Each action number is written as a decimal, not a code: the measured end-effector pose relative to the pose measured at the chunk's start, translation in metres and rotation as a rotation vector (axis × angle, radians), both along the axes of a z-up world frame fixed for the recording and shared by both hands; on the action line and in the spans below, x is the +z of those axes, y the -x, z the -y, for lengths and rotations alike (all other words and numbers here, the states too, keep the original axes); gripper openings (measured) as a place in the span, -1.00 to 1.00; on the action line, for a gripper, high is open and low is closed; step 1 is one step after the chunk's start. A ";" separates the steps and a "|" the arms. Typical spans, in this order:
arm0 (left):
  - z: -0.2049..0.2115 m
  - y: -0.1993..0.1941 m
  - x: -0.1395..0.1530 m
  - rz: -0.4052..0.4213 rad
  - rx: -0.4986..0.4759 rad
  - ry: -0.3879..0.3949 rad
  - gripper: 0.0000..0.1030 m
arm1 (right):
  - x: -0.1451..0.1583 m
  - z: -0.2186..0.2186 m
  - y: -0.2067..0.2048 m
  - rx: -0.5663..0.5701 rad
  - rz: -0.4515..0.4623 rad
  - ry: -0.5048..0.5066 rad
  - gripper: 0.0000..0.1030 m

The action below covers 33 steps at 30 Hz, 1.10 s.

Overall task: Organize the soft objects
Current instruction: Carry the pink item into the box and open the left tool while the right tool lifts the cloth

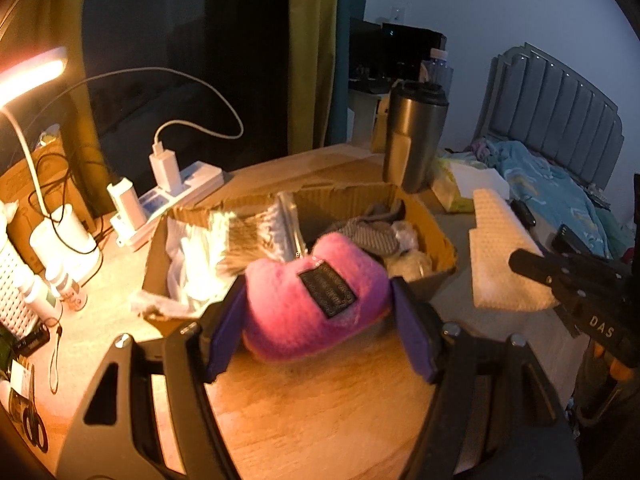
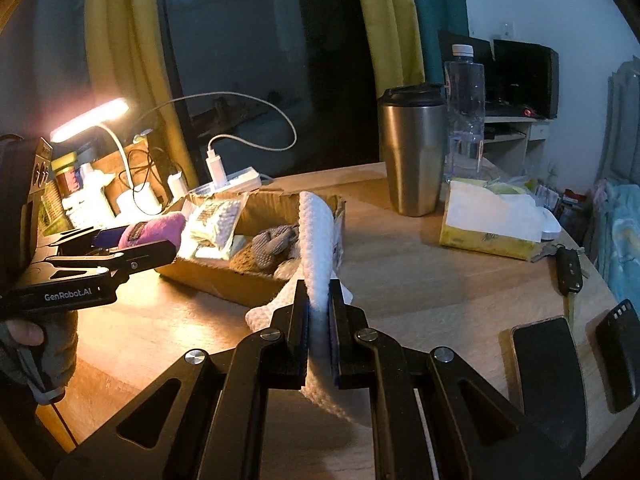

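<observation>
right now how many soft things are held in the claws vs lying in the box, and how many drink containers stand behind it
held in claws: 2 (pink plush in left claw, white cloth in right claw)
soft things plainly in box: 1 (grey knit); others there too unclear to count
drink containers: 2 (steel tumbler, clear bottle)
total: 5

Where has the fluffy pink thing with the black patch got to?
The pink plush item is held between the fingers of the left gripper, lifted above the wooden table just in front of the cardboard box.
</observation>
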<state>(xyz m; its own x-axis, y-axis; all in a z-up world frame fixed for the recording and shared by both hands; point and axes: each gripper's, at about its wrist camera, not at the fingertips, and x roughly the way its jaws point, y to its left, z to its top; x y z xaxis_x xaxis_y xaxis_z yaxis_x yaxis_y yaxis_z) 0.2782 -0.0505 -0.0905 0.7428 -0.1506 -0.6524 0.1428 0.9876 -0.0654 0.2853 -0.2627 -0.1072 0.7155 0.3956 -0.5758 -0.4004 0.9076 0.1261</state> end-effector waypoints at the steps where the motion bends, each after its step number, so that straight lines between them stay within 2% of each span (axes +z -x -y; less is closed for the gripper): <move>1: 0.001 -0.003 0.001 0.001 0.000 -0.002 0.36 | 0.000 0.002 -0.002 -0.002 0.001 -0.004 -0.82; 14: 0.029 -0.042 -0.003 -0.008 -0.024 -0.018 0.36 | 0.004 0.018 -0.030 -0.017 0.010 -0.052 -0.82; 26: 0.045 -0.066 -0.029 -0.096 -0.052 -0.004 0.36 | -0.007 0.028 -0.047 -0.030 -0.018 -0.061 -0.82; 33: 0.048 -0.068 -0.036 -0.137 -0.066 -0.008 0.46 | -0.010 0.026 -0.050 -0.027 -0.031 -0.055 -0.82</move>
